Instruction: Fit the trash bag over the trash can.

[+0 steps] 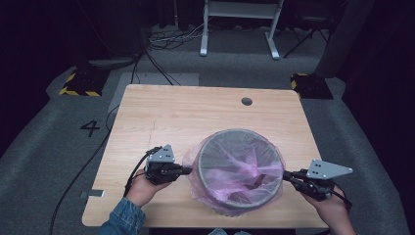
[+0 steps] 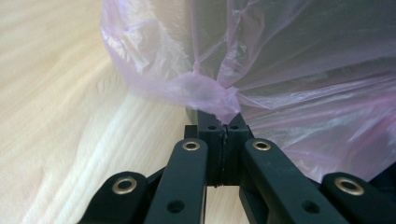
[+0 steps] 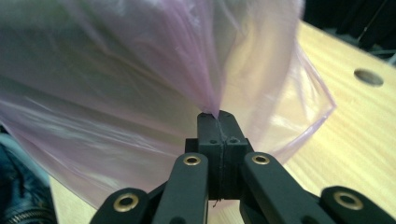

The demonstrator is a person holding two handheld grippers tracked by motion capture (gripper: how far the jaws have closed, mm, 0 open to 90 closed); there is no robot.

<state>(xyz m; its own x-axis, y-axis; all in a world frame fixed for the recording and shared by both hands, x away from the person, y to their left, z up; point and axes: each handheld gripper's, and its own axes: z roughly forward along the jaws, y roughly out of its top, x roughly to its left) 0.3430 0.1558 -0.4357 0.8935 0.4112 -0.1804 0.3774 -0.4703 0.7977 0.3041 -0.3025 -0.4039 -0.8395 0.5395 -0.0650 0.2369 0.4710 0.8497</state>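
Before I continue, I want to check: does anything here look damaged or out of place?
Nothing stands out. The pink bag lines the grey bin on the table, loosely wrinkled, with no visible tear or spill.

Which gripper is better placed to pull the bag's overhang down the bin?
Neither clearly; slight edge left. The left gripper pinches a gathered knot of the pink bag against the bin. The right gripper grips a thin fold.

Bag-lined bin (image 1: 240, 169) on wooden table (image 1: 195, 110)
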